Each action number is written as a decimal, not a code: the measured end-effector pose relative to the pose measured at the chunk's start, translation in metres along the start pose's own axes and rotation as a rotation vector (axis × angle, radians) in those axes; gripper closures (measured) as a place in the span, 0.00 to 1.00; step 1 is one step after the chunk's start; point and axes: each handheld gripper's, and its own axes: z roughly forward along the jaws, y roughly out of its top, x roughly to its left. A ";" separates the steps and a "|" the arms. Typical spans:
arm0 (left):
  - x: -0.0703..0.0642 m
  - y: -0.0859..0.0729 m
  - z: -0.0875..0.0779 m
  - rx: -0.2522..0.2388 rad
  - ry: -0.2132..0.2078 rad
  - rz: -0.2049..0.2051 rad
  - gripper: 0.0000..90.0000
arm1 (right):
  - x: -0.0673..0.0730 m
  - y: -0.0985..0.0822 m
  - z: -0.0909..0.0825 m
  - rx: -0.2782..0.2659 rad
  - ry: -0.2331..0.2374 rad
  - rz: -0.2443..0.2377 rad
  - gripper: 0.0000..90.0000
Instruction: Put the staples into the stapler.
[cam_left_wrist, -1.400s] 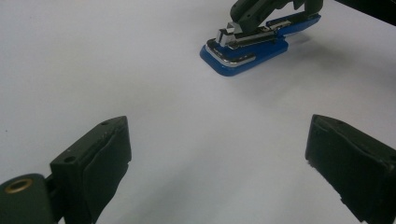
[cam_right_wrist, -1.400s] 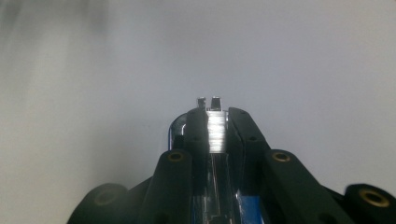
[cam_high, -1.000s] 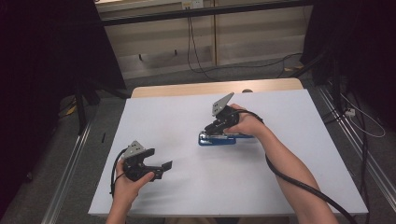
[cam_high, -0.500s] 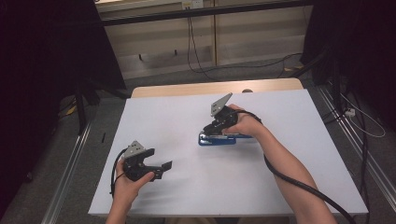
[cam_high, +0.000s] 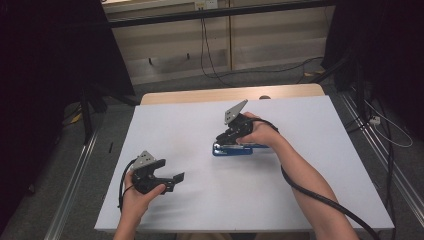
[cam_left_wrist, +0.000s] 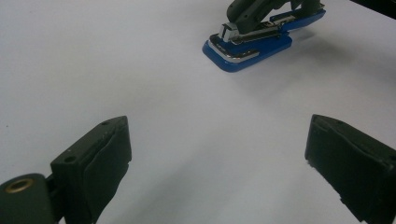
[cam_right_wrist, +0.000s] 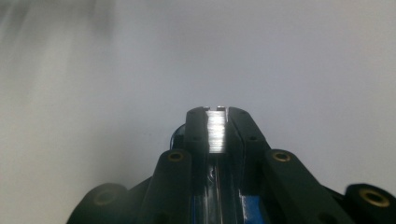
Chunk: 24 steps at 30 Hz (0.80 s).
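Blue stapler | clamped in right tool | on table

No readable text, label, brand, number or sign appears in any of the views. The blue plastic stapler with a silver metal top, lying near the middle of the white table, carries no lettering that can be made out, and the black jaws and grey plates of the grippers bear no legible markings.
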 end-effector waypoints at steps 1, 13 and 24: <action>0.000 0.000 0.000 0.001 0.000 0.001 0.08 | 0.000 0.000 0.000 -0.001 0.000 0.002 0.88; 0.000 0.001 0.000 -0.002 -0.004 -0.004 0.08 | 0.003 -0.001 -0.010 -0.055 -0.059 0.049 0.63; -0.003 0.006 0.007 0.001 -0.016 0.009 0.08 | 0.019 -0.019 -0.042 -0.099 -0.149 0.103 0.42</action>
